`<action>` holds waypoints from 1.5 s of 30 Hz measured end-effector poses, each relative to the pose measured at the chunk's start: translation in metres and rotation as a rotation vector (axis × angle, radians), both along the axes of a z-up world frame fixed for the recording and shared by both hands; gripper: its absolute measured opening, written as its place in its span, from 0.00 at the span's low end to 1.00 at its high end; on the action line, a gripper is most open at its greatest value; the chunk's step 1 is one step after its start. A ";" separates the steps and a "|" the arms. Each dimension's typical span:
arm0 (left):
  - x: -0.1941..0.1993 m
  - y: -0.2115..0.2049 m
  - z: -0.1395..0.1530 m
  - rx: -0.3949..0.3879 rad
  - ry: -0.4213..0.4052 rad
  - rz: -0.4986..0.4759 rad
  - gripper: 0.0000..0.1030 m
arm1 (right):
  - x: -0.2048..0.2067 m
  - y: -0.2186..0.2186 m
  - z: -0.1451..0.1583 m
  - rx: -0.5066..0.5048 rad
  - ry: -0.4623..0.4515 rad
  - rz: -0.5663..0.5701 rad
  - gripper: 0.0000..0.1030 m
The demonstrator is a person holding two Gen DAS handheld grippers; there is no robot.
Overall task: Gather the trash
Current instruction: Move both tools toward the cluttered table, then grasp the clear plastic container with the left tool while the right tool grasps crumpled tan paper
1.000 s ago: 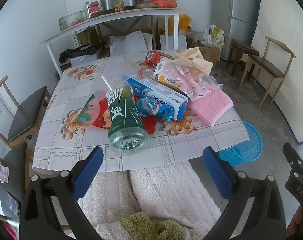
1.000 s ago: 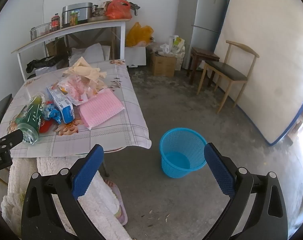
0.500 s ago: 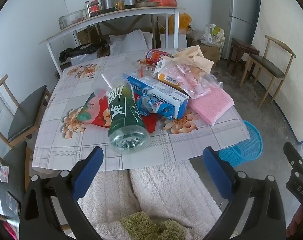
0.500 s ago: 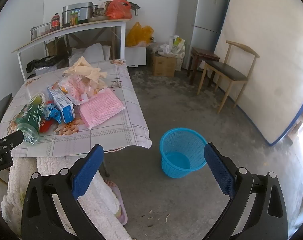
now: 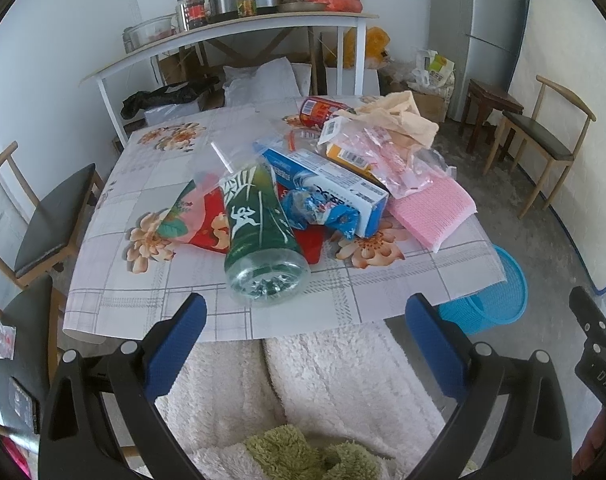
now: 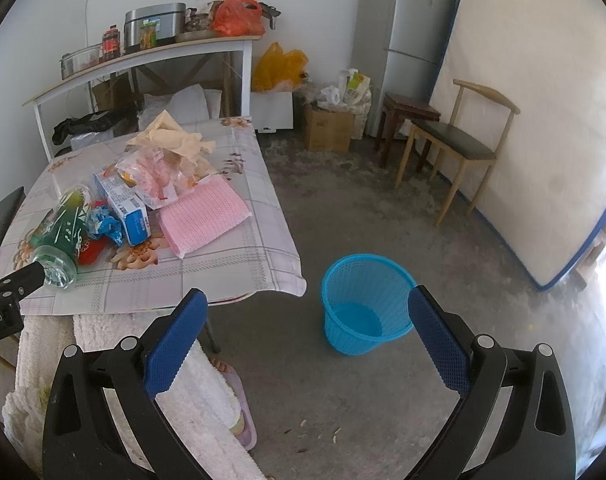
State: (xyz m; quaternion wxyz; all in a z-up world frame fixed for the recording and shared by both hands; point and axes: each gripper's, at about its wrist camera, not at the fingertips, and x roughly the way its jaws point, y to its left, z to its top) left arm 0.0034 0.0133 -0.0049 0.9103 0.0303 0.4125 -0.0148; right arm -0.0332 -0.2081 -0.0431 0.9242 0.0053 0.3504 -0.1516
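Trash lies piled on the flowered table (image 5: 151, 296): a green plastic bottle (image 5: 259, 236) on its side, a blue-white box (image 5: 327, 188), a crumpled blue wrapper (image 5: 323, 214), a red packet (image 5: 201, 220), a pink cloth (image 5: 431, 212), clear bags (image 5: 387, 152), a red can (image 5: 319, 109). A blue mesh bin (image 6: 363, 304) stands on the floor right of the table; it also shows in the left wrist view (image 5: 495, 300). My left gripper (image 5: 303, 340) is open and empty, just short of the table's near edge. My right gripper (image 6: 305, 336) is open and empty, above the floor near the bin.
Chairs stand left of the table (image 5: 51, 216) and at the right wall (image 6: 459, 148). A shelf table (image 6: 143, 56) with pots, a fridge (image 6: 403, 40) and a leaning mattress (image 6: 543, 120) ring the room. White fleece-covered legs (image 5: 303, 392) are below the grippers.
The left gripper has edged slightly toward the table; the bottle looks a little nearer. The right view is almost unchanged.
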 end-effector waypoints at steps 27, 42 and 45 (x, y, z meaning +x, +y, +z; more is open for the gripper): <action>0.092 0.168 0.006 -0.243 -0.051 0.006 0.95 | 0.091 0.084 0.000 0.143 -0.078 0.326 0.93; 0.310 0.156 -0.022 -0.412 0.366 -0.376 0.95 | 0.145 0.117 -0.003 0.208 -0.005 0.406 0.93; 0.332 0.158 -0.033 -0.428 0.451 -0.375 0.95 | 0.150 0.112 -0.005 0.205 0.004 0.391 0.93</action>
